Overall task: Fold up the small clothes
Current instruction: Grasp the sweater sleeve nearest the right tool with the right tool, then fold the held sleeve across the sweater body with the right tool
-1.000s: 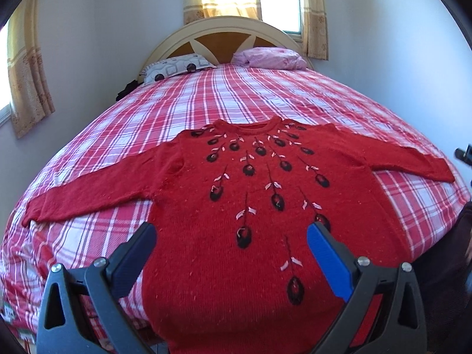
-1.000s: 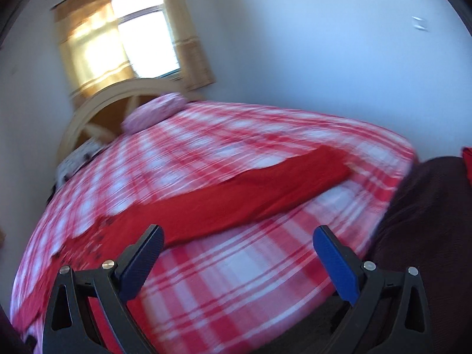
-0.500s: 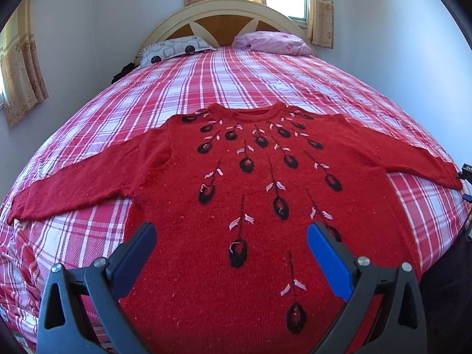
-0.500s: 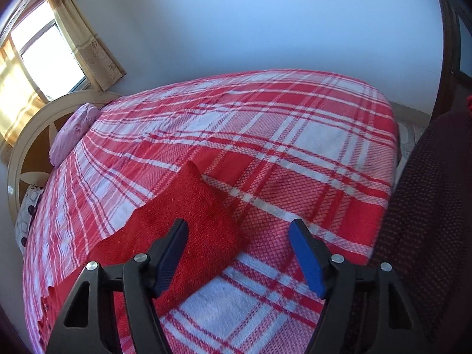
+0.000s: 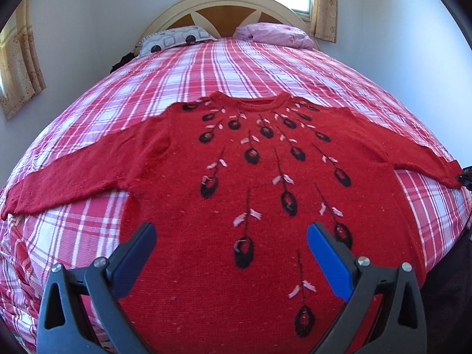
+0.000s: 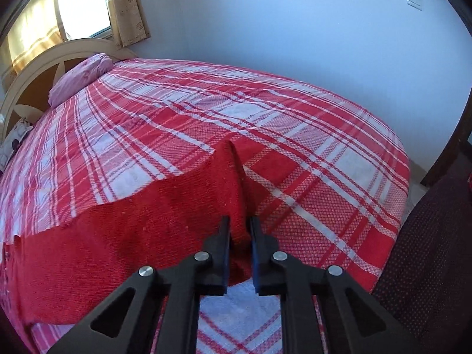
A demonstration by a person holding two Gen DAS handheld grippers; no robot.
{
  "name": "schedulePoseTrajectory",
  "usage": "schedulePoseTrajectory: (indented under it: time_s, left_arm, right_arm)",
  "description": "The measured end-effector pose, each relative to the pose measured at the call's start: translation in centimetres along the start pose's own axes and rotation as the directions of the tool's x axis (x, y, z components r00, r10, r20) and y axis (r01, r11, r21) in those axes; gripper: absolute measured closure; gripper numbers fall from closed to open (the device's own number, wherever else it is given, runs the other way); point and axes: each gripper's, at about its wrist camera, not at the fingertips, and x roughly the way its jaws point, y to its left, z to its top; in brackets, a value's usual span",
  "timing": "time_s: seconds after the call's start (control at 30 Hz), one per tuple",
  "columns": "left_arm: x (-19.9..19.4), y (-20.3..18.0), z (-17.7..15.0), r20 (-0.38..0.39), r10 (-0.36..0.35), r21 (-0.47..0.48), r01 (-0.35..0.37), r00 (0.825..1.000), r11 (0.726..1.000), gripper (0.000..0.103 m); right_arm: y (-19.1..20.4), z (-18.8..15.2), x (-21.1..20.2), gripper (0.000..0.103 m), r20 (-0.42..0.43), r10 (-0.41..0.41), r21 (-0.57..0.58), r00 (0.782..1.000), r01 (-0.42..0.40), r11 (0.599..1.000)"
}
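A red knitted sweater point(image 5: 265, 177) with black and white embroidery lies flat, front up, on the plaid bed, both sleeves spread out. My left gripper point(image 5: 231, 233) hovers open over its lower body, with only the flat cloth below its fingers. In the right wrist view the end of the right sleeve point(image 6: 147, 236) lies near the bed's edge. My right gripper point(image 6: 239, 221) is closing on that cuff, which is bunched into a ridge between the pads. The same sleeve end reaches the right edge of the left wrist view.
The red and white plaid bedspread point(image 5: 236, 67) covers the whole bed. A patterned pillow point(image 5: 177, 39) and a pink pillow point(image 5: 274, 34) lie against the cream headboard point(image 5: 227, 6). Dark knitted cloth point(image 6: 427, 250) hangs beside the bed's right edge. Walls stand close on both sides.
The right gripper swung over to the sleeve's end, came down and its wide jaws closed onto the cuff. The left gripper edged forward over the sweater and stayed open.
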Motion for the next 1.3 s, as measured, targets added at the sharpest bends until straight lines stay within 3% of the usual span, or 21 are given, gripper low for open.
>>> schedulePoseTrajectory:
  time_s: [0.1, 0.23, 0.37, 0.53, 0.6, 0.67, 0.8, 0.97, 1.07, 1.13, 1.3]
  left_arm:
    - [-0.3, 1.5, 0.1, 0.016, 0.012, -0.032, -0.012, 1.0, 0.999, 0.0]
    - [0.0, 3.3, 0.2, 0.011, 0.007, -0.098, -0.006, 1.0, 0.995, 0.0]
    - [-0.1, 5.5, 0.1, 0.02, 0.0, -0.173, 0.004, 1.0, 0.985, 0.0]
    - [-0.8, 7.9, -0.3, 0.039, 0.044, -0.211, -0.034, 0.998, 0.977, 0.0]
    - [-1.1, 9.1, -0.4, 0.047, 0.076, -0.221, -0.063, 0.996, 0.973, 0.0]
    - [-1.6, 10.5, -0.7, 0.055, 0.115, -0.237, -0.099, 0.992, 0.966, 0.0]
    - [-2.2, 13.3, -1.4, 0.055, 0.161, -0.278, -0.14, 0.985, 0.95, 0.0]
    - [-2.3, 16.0, -2.4, 0.033, 0.204, -0.314, -0.184, 0.978, 0.932, 0.0]
    - [-2.1, 17.1, -2.6, 0.027, 0.21, -0.341, -0.189, 0.977, 0.921, 0.0]
    - [-2.0, 17.5, -2.6, 0.027, 0.209, -0.35, -0.187, 0.977, 0.918, 0.0]
    - [-1.9, 17.9, -2.9, 0.019, 0.215, -0.352, -0.194, 0.977, 0.916, 0.0]
  right_arm:
    - [1.9, 0.8, -2.6, 0.092, 0.019, 0.072, -0.017, 0.997, -0.071, 0.997]
    - [7.6, 1.9, -8.2, 0.092, 0.055, 0.191, -0.144, 0.98, -0.181, 0.973]
    - [15.2, 1.2, -13.7, 0.092, 0.057, 0.343, -0.281, 0.938, -0.315, 0.907]
    - [26.7, -3.0, -18.2, 0.092, -0.053, 0.527, -0.425, 0.848, -0.497, 0.757]
    - [31.6, -5.7, -19.1, 0.092, -0.123, 0.59, -0.448, 0.798, -0.575, 0.684]
    - [35.8, -8.9, -19.6, 0.092, -0.182, 0.624, -0.47, 0.76, -0.625, 0.623]
    - [43.2, -16.5, -19.5, 0.092, -0.289, 0.65, -0.508, 0.703, -0.688, 0.519]
    - [49.0, -25.4, -18.7, 0.092, -0.359, 0.615, -0.575, 0.702, -0.686, 0.447]
    - [50.0, -28.3, -17.6, 0.092, -0.387, 0.594, -0.593, 0.705, -0.684, 0.426]
    - [50.8, -30.1, -17.0, 0.092, -0.384, 0.573, -0.619, 0.724, -0.662, 0.421]
    - [51.4, -31.9, -16.6, 0.092, -0.384, 0.563, -0.647, 0.732, -0.649, 0.401]
